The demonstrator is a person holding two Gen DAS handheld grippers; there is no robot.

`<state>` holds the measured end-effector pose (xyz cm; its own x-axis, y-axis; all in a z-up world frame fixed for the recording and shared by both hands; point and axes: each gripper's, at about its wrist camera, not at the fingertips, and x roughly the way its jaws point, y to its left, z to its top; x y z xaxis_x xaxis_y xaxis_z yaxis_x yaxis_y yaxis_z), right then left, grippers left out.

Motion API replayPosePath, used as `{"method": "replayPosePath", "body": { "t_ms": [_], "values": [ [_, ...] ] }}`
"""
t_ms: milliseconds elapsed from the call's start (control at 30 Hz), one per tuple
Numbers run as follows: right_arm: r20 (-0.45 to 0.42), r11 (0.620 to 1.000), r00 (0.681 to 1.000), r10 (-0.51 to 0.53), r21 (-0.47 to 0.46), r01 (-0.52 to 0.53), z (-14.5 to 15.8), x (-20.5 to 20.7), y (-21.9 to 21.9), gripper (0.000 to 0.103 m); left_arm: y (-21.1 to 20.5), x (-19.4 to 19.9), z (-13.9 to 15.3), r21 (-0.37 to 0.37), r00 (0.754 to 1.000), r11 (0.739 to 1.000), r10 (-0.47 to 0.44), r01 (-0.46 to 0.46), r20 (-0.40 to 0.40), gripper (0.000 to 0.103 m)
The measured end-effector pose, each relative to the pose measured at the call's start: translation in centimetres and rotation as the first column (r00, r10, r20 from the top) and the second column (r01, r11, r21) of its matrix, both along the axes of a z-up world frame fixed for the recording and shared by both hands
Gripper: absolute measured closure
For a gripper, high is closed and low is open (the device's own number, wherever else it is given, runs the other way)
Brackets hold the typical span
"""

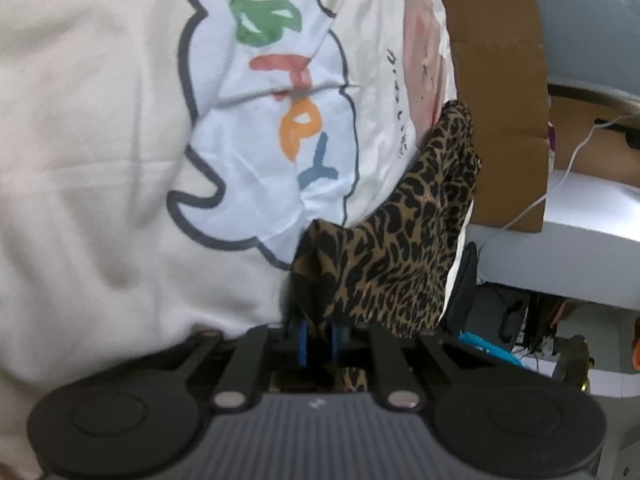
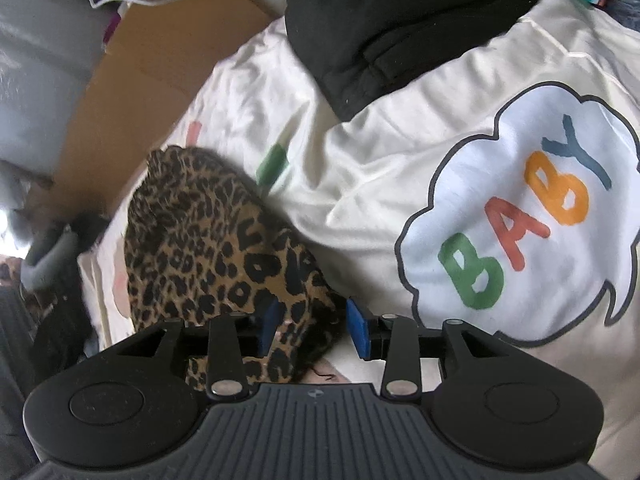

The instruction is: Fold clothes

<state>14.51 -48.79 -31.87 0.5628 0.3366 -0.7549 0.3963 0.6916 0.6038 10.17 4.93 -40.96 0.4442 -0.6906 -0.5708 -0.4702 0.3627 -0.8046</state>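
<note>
The work surface is a cream sheet (image 1: 100, 160) printed with a cloud that reads BABY, with a cardboard box (image 1: 496, 80) at its far right edge and a white cable beyond.

From the left wrist: the left gripper (image 1: 318, 340) has its blue pads pressed together on a corner of the leopard cloth (image 1: 400, 240), which runs from the pinch away to the far right, toward the box.

From the right wrist: the right gripper (image 2: 316, 324) stands with its fingers spread. The leopard cloth (image 2: 208, 240) lies bunched on the sheet at the near left, one edge passing between the pads, which do not seem to press on it. A black garment (image 2: 400, 20) sits far off.

To fold well, I would keep the left pinch firm, then move the free gripper to an opposite corner, pull the cloth taut and flat, and bring edge to edge before letting go.
</note>
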Motion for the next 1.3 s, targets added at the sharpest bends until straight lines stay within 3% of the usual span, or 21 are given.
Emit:
{"method": "replayPosePath", "body": {
  "t_ms": [333,533,733,967,1100,1300],
  "values": [
    [0.069,0.999,0.997,-0.042,-0.021,0.043,-0.1,-1.1,0.3,0.057,0.9,0.7,4.0,0.044,0.996,0.998,0.034,-0.038,0.077,0.097],
    [0.098,0.997,0.992,-0.075,0.014,0.074,-1.2,-1.0,-0.6,0.057,2.3,1.1,4.5,0.076,0.996,0.995,0.065,-0.07,0.066,0.097],
    [0.064,0.998,0.997,0.03,0.059,-0.034,-2.9,0.4,0.0,0.054,2.9,1.7,4.4,0.103,0.996,0.991,0.075,-0.08,0.057,0.097],
    [0.082,0.989,0.99,0.115,0.079,-0.122,-3.4,2.2,0.7,0.051,2.8,1.2,3.7,0.108,0.997,0.991,0.078,-0.08,0.027,0.097],
    [0.112,0.979,0.977,0.183,0.075,-0.192,-2.9,2.8,1.1,0.039,2.8,1.2,3.7,0.108,0.997,0.991,0.076,-0.078,0.025,0.097],
    [0.083,0.94,0.94,0.33,0.057,-0.335,-3.9,4.5,1.5,0.039,2.7,1.1,3.4,0.118,0.997,0.991,0.07,-0.071,0.016,0.097]
  ]
}}
